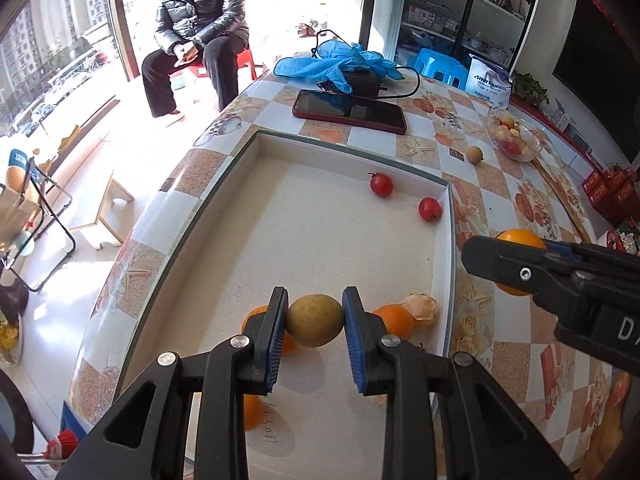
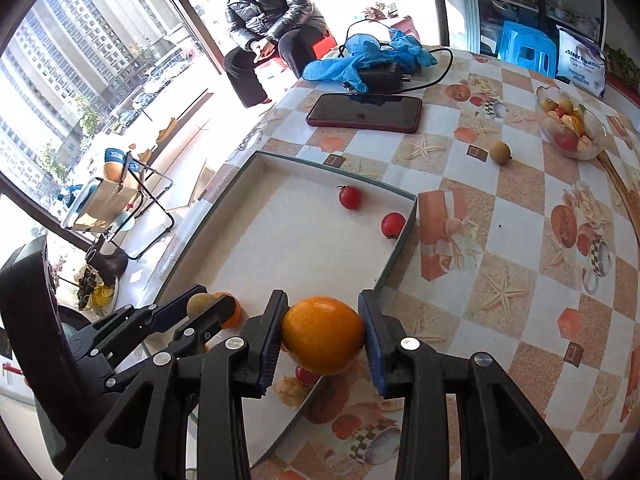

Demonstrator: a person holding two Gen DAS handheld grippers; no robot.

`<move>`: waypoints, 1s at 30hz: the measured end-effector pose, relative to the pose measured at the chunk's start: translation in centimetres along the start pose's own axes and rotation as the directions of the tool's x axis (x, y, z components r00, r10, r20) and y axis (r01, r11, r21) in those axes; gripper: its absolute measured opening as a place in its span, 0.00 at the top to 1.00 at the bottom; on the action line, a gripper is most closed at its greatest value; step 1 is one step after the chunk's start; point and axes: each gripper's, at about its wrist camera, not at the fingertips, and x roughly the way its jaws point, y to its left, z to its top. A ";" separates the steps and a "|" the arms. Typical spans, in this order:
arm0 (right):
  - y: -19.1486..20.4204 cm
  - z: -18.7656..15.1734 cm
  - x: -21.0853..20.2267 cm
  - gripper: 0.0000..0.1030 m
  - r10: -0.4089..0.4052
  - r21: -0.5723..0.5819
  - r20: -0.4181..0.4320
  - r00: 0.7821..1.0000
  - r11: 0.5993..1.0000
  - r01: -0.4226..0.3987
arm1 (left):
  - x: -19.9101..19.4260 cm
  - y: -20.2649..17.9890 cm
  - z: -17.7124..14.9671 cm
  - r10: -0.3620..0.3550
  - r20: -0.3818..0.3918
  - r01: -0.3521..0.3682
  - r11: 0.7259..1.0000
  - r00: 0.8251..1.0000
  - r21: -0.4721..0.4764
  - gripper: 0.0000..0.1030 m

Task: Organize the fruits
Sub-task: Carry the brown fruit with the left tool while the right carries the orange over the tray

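My left gripper (image 1: 315,320) is shut on a small yellow-green fruit (image 1: 315,321), held above the near end of a shallow white box (image 1: 447,240). Oranges (image 1: 394,320) and a piece of peel (image 1: 421,307) lie in the box below it. Two small red fruits (image 1: 381,184) (image 1: 430,209) sit at the box's far right corner. My right gripper (image 2: 323,334) is shut on a large orange (image 2: 323,334), over the box's right wall (image 2: 398,248). In the left wrist view the right gripper (image 1: 508,264) shows at the right edge with the large orange (image 1: 520,238).
A dark phone (image 1: 349,111), blue gloves (image 1: 336,65) and a black charger lie at the table's far end. A glass bowl of fruit (image 2: 570,124) and a loose yellow-green fruit (image 2: 501,152) stand to the right. A seated person (image 1: 196,28) is beyond the table.
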 end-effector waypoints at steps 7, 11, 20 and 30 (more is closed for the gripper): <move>0.2 0.9 4.2 0.63 0.009 0.008 -0.065 0.998 1.000 -0.009 | 2.5 0.3 -0.2 0.053 -0.027 -0.053 0.999 0.998 0.009 0.71; -0.2 0.6 5.2 0.63 -0.009 0.001 -0.077 0.997 1.000 0.009 | 2.7 0.1 -0.1 0.056 -0.030 -0.056 0.998 0.998 0.024 0.71; -0.6 0.1 4.8 0.63 -0.046 -0.034 -0.064 0.997 0.998 0.043 | 2.9 -0.4 0.1 0.063 -0.029 -0.062 0.997 0.998 0.035 0.71; -0.7 0.1 4.6 0.63 -0.040 -0.038 -0.057 0.998 0.999 0.038 | 2.7 -0.7 0.2 0.066 -0.024 -0.065 0.997 0.998 0.039 0.71</move>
